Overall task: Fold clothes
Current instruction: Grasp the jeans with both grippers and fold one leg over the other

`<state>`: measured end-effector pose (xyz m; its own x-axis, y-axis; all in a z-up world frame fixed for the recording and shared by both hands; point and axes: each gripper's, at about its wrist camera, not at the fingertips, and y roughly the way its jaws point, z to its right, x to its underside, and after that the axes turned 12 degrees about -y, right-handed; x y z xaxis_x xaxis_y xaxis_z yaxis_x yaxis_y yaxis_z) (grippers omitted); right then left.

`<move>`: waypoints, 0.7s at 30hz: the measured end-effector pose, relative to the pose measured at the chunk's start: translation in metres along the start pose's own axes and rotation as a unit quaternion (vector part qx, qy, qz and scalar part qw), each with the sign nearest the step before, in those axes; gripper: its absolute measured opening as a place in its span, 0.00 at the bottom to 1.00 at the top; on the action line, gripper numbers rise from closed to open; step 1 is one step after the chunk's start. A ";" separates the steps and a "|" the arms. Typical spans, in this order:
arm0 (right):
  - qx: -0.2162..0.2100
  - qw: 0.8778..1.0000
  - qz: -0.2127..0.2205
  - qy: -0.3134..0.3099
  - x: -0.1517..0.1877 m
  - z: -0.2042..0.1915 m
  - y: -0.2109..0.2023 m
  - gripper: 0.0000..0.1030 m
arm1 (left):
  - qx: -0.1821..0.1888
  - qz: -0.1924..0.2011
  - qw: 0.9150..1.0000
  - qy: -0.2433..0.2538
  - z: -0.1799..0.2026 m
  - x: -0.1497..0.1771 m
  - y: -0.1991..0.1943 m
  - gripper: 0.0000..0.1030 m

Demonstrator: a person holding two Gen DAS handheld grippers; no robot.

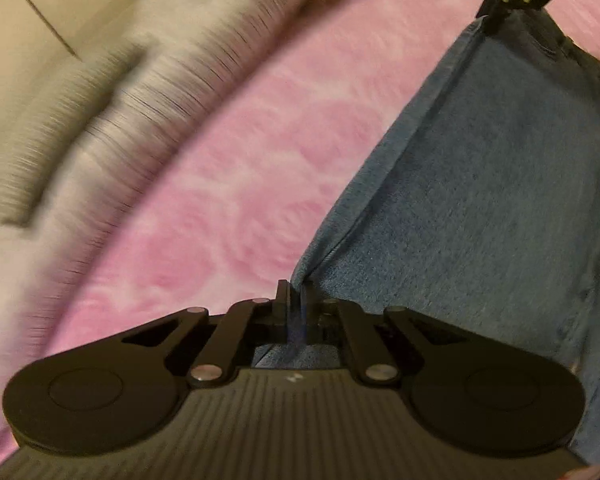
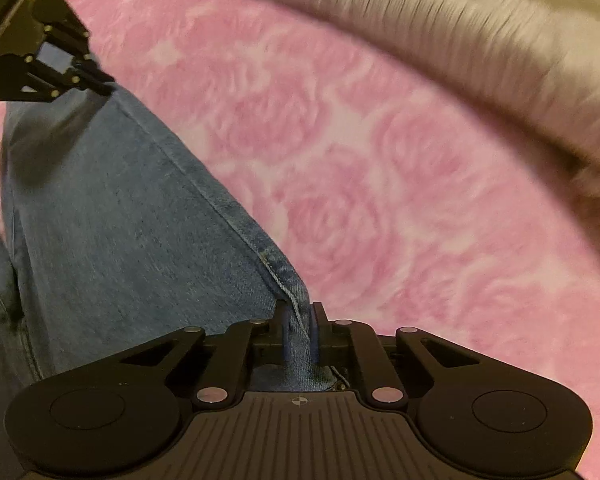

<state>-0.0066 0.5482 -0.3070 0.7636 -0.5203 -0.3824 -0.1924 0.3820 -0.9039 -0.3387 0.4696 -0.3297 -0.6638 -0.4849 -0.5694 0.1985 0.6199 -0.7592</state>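
Observation:
A pair of blue jeans (image 1: pixel 480 184) is stretched above a pink rose-patterned blanket (image 1: pixel 240 168). My left gripper (image 1: pixel 296 300) is shut on one corner of the denim edge. My right gripper (image 2: pixel 298 320) is shut on the other corner, beside a stitched seam of the jeans (image 2: pixel 120 200). In the left wrist view my right gripper (image 1: pixel 504 12) shows at the top right, clamped on the far corner. In the right wrist view my left gripper (image 2: pixel 96 84) shows at the top left, clamped on the cloth. The denim runs taut between the two grippers.
The pink blanket (image 2: pixel 400 160) covers the surface under the jeans. A pale grey-white fuzzy fabric (image 1: pixel 100 100) lies along the blanket's far edge, also in the right wrist view (image 2: pixel 480 52). Both views are motion-blurred.

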 end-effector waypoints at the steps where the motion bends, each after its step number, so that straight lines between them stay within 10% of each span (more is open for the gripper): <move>1: 0.023 1.000 0.011 0.000 0.001 -0.009 -0.015 0.08 | -0.025 0.018 1.000 -0.003 0.007 0.002 -0.020 0.04; 8: 0.174 0.981 0.073 -0.037 0.012 -0.110 -0.130 0.08 | -0.136 0.072 0.984 -0.091 0.077 0.035 -0.165 0.04; 14: 0.104 0.993 -0.028 -0.057 0.067 -0.228 -0.154 0.09 | -0.084 -0.074 0.974 -0.196 0.152 0.110 -0.212 0.10; 17: 0.047 0.990 -0.114 -0.063 0.099 -0.277 -0.142 0.22 | -0.052 -0.170 0.952 -0.251 0.179 0.140 -0.209 0.11; 21: 0.014 0.986 -0.164 -0.001 0.131 -0.289 -0.130 0.28 | -0.044 -0.157 0.913 -0.374 0.175 0.148 -0.222 0.12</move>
<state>-0.0594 0.2098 -0.2944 0.7833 -0.6177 -0.0703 0.0820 0.2147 -0.9732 -0.3552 0.1526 -0.3004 0.0060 -0.9127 -0.4085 0.0018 0.4085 -0.9127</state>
